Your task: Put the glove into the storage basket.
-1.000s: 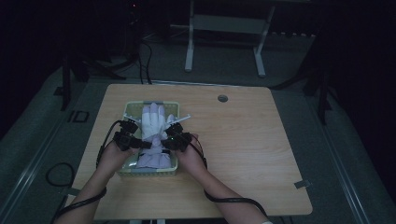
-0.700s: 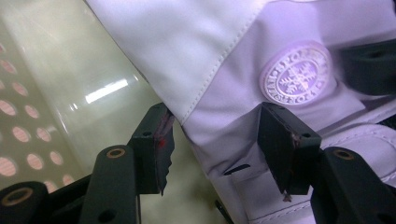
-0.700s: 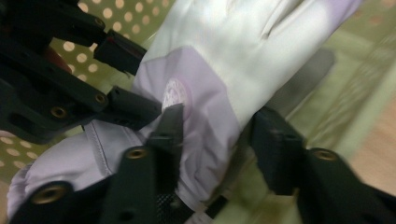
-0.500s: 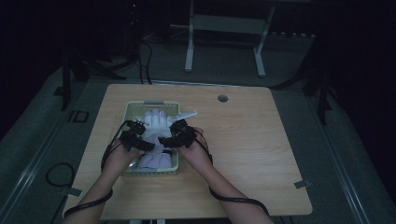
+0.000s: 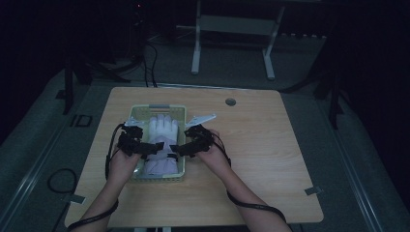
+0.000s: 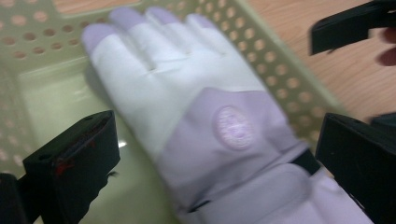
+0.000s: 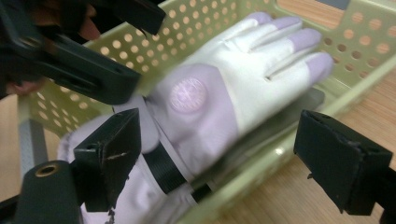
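A white and lilac glove (image 5: pixel 162 145) lies flat in the pale green perforated basket (image 5: pixel 157 110), which sits at about nine o'clock from the middle of the wooden bench (image 5: pixel 270 159). The glove's fingertips point toward twelve o'clock and its cuff toward six, where it bunches against the basket's near wall.

The left claw (image 5: pixel 153 148) hangs over the glove's cuff from the nine o'clock side; its jaws have just been opening and now stand wide apart, one on each side of the glove, with neither pad pressing on it. In the left gripper view the glove (image 6: pixel 210 126) lies below the spread jaws, its round badge between them.

The right claw (image 5: pixel 178 149) comes in from three o'clock, just beside the left one. Its jaws have likewise just been opening and stand wide, holding nothing. In the right gripper view the glove (image 7: pixel 219 100) and its black wrist strap (image 7: pixel 161 170) lie beneath the gap, with the basket's rim (image 7: pixel 261 154) crossing under it.
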A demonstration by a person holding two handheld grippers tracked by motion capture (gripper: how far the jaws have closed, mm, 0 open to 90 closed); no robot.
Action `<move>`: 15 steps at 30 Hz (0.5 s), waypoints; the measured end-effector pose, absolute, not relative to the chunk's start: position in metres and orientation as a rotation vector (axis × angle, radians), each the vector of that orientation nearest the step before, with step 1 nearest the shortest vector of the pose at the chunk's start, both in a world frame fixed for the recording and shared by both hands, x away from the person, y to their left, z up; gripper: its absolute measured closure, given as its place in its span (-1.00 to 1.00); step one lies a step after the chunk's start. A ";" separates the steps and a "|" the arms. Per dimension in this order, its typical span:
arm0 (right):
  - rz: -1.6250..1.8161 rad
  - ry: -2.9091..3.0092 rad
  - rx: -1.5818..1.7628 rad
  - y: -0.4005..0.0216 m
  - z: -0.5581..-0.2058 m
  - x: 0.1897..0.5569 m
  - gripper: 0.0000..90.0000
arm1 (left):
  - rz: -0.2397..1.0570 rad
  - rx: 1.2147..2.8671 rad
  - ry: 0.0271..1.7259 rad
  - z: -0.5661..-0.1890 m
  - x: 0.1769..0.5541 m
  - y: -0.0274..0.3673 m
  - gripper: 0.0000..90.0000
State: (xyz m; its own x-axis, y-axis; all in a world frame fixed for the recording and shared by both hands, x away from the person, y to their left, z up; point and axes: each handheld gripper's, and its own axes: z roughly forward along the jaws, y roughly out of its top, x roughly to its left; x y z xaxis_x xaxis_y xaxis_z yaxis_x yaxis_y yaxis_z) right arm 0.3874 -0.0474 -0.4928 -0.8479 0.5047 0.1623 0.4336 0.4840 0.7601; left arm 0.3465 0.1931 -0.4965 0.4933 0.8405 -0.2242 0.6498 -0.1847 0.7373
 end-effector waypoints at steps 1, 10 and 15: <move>1.308 2.636 0.835 -0.049 -0.493 0.387 -0.68 | 0.310 1.930 1.226 -0.496 0.345 0.191 -1.00; 1.285 2.607 0.830 -0.070 -0.494 0.388 -0.68 | 0.338 1.966 1.112 -0.493 0.327 0.163 -1.00; 1.276 2.594 0.829 -0.085 -0.494 0.384 -0.68 | 0.345 1.969 1.031 -0.487 0.315 0.144 -1.00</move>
State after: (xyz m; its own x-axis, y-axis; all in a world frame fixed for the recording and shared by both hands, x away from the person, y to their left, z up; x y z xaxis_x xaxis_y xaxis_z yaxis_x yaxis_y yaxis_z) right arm 0.3844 -0.0848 -0.4936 -0.8396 0.5303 0.1176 0.4168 0.4902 0.7655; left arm 0.3154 0.1443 -0.4872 0.6199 0.7724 -0.1384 0.5338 -0.2858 0.7959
